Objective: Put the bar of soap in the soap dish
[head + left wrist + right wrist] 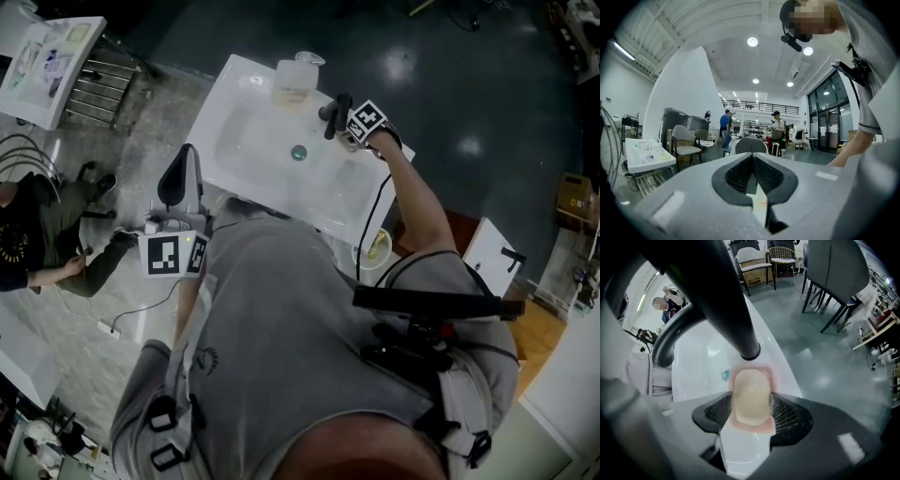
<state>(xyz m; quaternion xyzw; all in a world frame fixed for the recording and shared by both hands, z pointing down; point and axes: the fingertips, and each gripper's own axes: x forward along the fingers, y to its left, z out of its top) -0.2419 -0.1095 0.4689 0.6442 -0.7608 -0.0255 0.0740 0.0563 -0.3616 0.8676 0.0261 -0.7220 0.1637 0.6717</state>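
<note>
Right tongs (751,402) are gripping the bar of soap (751,389) just above the pink soap dish (753,426), left tongs (753,161) are idling closed and empty; releasing off-centre risks soap skidding into the sink (248,150).

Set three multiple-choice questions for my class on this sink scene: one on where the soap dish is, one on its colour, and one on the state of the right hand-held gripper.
1. Where is the dish?
A) on the floor
B) on the sink rim, by the black faucet
C) on a chair

2. What colour is the dish?
A) pink
B) green
C) black

3. What state is the right hand-held gripper in?
A) open and empty
B) shut on the faucet
C) shut on the soap

Answers:
1 B: the dish lies on the white sink edge right under the faucet's end.
2 A: a pink rim shows around the cream soap.
3 C: both pads press the soap's sides, directly over the dish.
</note>
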